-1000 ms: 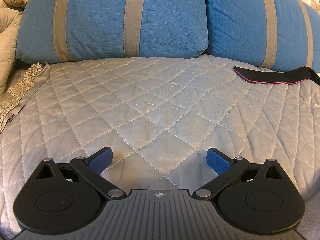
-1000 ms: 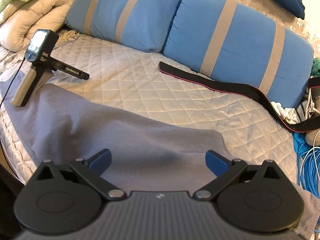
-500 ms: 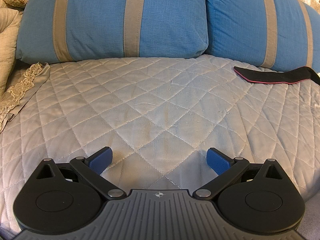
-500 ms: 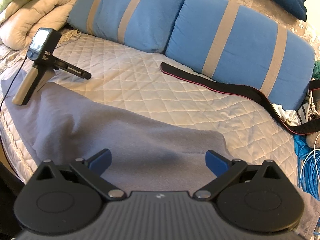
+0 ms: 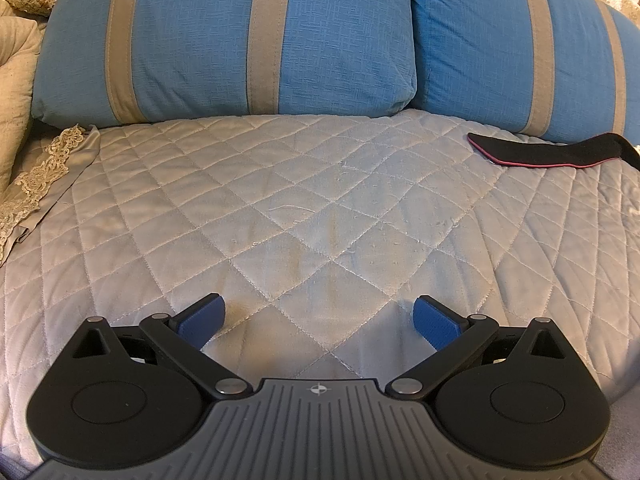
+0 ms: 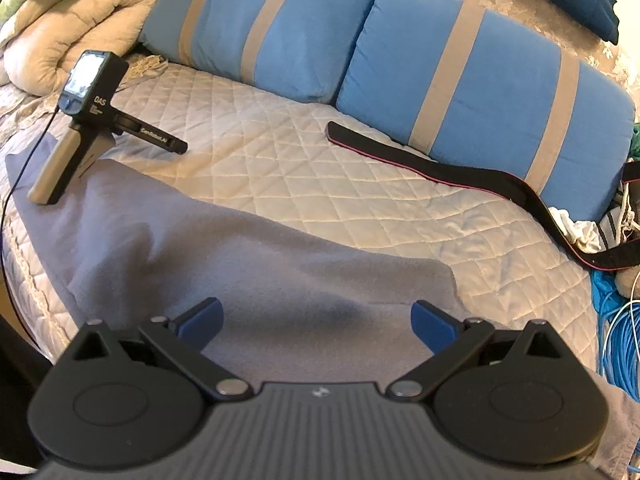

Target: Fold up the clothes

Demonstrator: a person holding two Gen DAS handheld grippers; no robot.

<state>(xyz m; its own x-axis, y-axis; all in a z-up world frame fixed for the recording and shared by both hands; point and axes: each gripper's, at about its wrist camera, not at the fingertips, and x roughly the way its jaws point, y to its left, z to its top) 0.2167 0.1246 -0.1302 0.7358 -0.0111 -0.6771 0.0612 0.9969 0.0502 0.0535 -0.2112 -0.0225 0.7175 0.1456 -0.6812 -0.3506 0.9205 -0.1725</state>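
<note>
Grey garment point(image 6: 224, 264) lies spread flat on quilted bedspread point(image 6: 280, 160), directly under right gripper point(image 6: 316, 316), jaws wide open, nothing held. Left gripper point(image 5: 318, 318) lies on bare quilt, jaws also wide open and empty; in the right view its body point(image 6: 86, 120) rests at the garment's far left edge. Black strap point(image 6: 460, 172) runs along the striped blue pillows point(image 6: 460, 80).

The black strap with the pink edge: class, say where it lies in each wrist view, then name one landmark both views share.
Left wrist: black strap at far right, on the quilt below the pillows.
Right wrist: strap crosses centre to right, along the pillow's foot.
Shared landmark: blue striped pillows.
</note>
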